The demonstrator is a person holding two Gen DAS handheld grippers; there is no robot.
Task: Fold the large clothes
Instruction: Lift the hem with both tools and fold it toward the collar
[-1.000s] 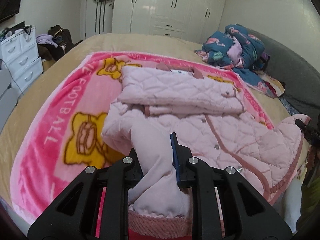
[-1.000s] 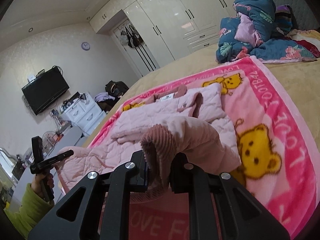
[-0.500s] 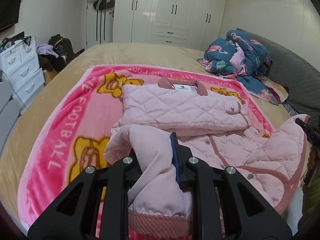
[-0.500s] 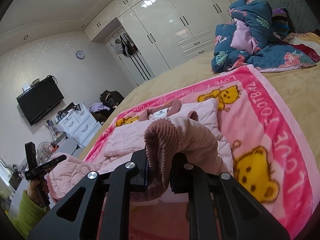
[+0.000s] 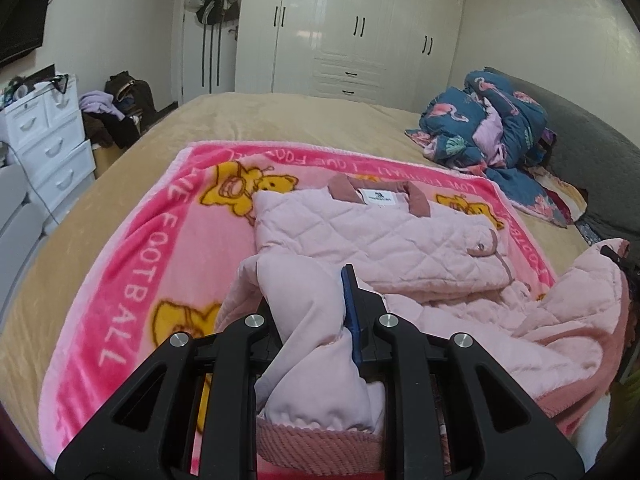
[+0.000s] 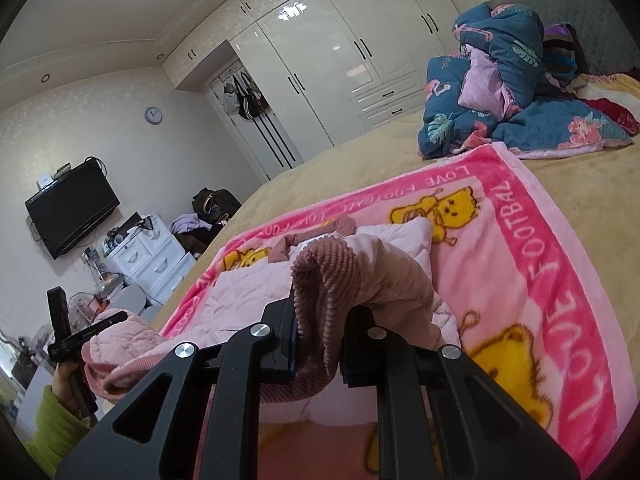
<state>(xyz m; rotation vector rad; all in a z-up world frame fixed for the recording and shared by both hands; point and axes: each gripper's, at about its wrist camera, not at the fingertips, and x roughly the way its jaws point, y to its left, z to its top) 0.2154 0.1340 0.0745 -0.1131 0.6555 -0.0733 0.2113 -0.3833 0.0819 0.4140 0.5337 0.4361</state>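
A pale pink quilted jacket [image 5: 384,240] with a dusty-rose collar lies on a pink teddy-bear blanket [image 5: 132,264] on the bed, its upper part folded flat. My left gripper [image 5: 316,312] is shut on the jacket's lower hem and holds it raised. My right gripper [image 6: 320,336] is shut on the other hem corner, on its ribbed rose trim [image 6: 324,276], also raised. The jacket [image 6: 244,292] sags between the two grippers. The right gripper shows at the right edge of the left wrist view [image 5: 624,264].
A blue flamingo-print duvet [image 5: 488,120] is heaped at the bed's far right by the grey headboard [image 5: 588,136]. White wardrobes [image 5: 360,28] stand behind. White drawers [image 5: 44,136] and a wall TV [image 6: 72,212] are on the left.
Both grippers have carried the jacket's lower hem forward towards the collar. The folded upper part now sits closer under the raised hem.
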